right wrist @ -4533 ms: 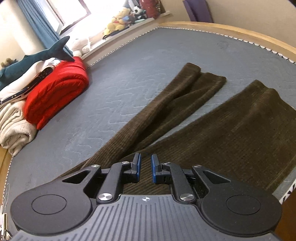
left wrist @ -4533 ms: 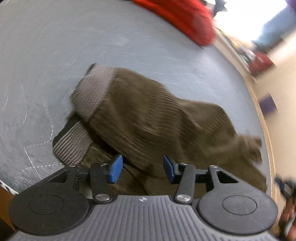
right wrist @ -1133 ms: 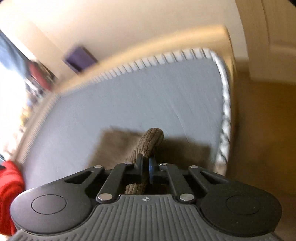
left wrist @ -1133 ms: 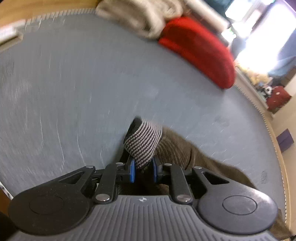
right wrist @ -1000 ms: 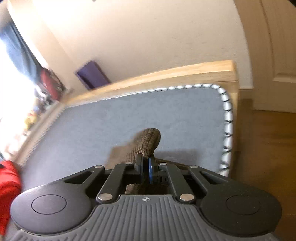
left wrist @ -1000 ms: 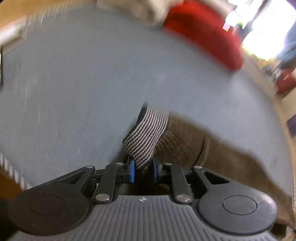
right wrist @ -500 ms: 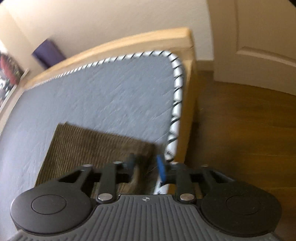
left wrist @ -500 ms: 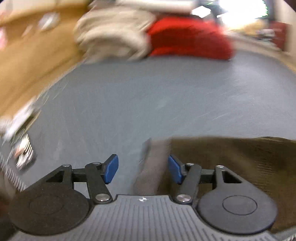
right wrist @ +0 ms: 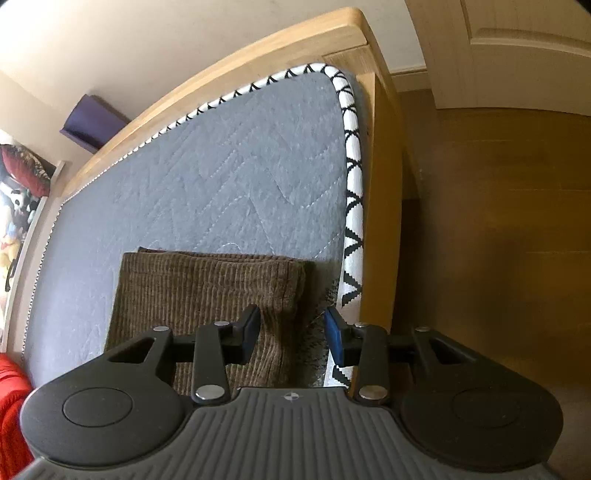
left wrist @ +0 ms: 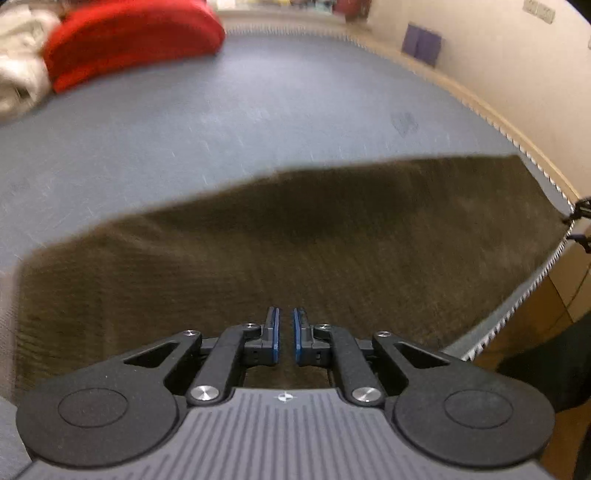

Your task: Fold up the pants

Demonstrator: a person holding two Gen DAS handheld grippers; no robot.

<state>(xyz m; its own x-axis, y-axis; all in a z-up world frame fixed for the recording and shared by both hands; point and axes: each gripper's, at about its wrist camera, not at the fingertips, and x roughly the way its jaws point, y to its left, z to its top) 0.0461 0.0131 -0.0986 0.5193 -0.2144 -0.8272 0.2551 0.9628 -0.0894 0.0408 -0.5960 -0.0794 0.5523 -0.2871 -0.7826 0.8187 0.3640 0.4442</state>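
The brown corduroy pants lie flat along the front edge of the grey mattress, legs stacked one on the other. My left gripper hovers over their middle, jaws almost together and holding nothing. In the right wrist view the leg ends lie near the mattress corner. My right gripper is open and empty, its jaws spread over the outer edge of the leg ends.
A red blanket and a cream bundle sit at the far side of the mattress. The patterned mattress border, wooden bed frame and wood floor lie right of the right gripper. A purple item leans on the wall.
Both grippers let go of the pants, which now lie flat. The left gripper opened, swung over the middle of the pants and closed again empty. The right gripper opened wide.
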